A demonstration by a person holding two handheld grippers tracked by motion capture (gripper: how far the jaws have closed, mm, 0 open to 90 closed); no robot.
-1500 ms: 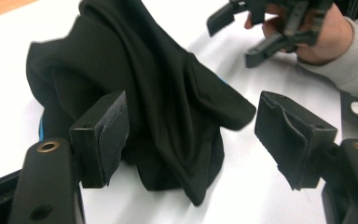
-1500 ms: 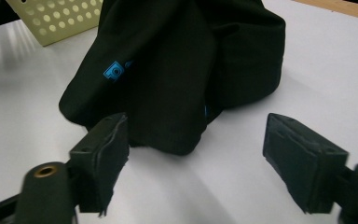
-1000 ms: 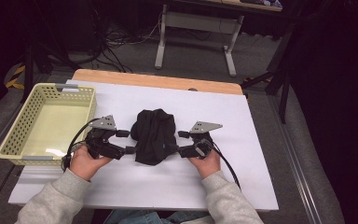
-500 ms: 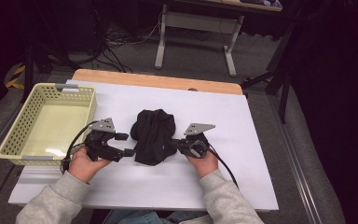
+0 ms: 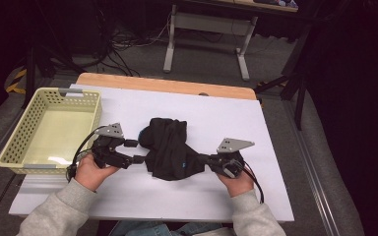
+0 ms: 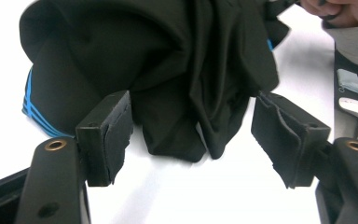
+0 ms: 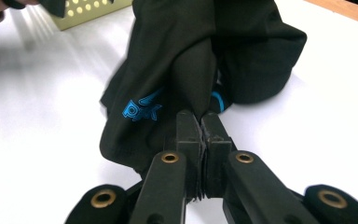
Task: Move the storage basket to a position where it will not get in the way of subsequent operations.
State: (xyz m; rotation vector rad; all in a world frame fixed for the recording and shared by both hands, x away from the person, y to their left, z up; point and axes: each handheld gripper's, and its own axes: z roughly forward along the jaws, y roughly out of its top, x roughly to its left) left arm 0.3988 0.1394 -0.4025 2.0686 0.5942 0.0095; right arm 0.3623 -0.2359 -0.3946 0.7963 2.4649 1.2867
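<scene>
A crumpled black garment [image 5: 170,147] with blue print lies mid-table on the white sheet. My left gripper [image 5: 137,151] is at its left edge. In the left gripper view [image 6: 198,135] the jaws stand open around the garment's [image 6: 177,60] lower folds, and the pads [image 6: 114,135] are not pressing the cloth; they have just closed a little. My right gripper [image 5: 203,160] is at the garment's right side. In the right gripper view [image 7: 200,119] it is shut on a pinched fold of the garment [image 7: 177,56], which stretches toward it.
A pale yellow perforated basket [image 5: 17,135] stands at the table's left, just beyond my left hand [image 5: 91,169]. The white sheet [image 5: 236,118] has open space on the right and back. A wooden edge [image 5: 167,86] runs along the far side.
My right gripper closed on the garment's right edge and drew it to the right, stretching the cloth out. The left gripper stayed where it was.
</scene>
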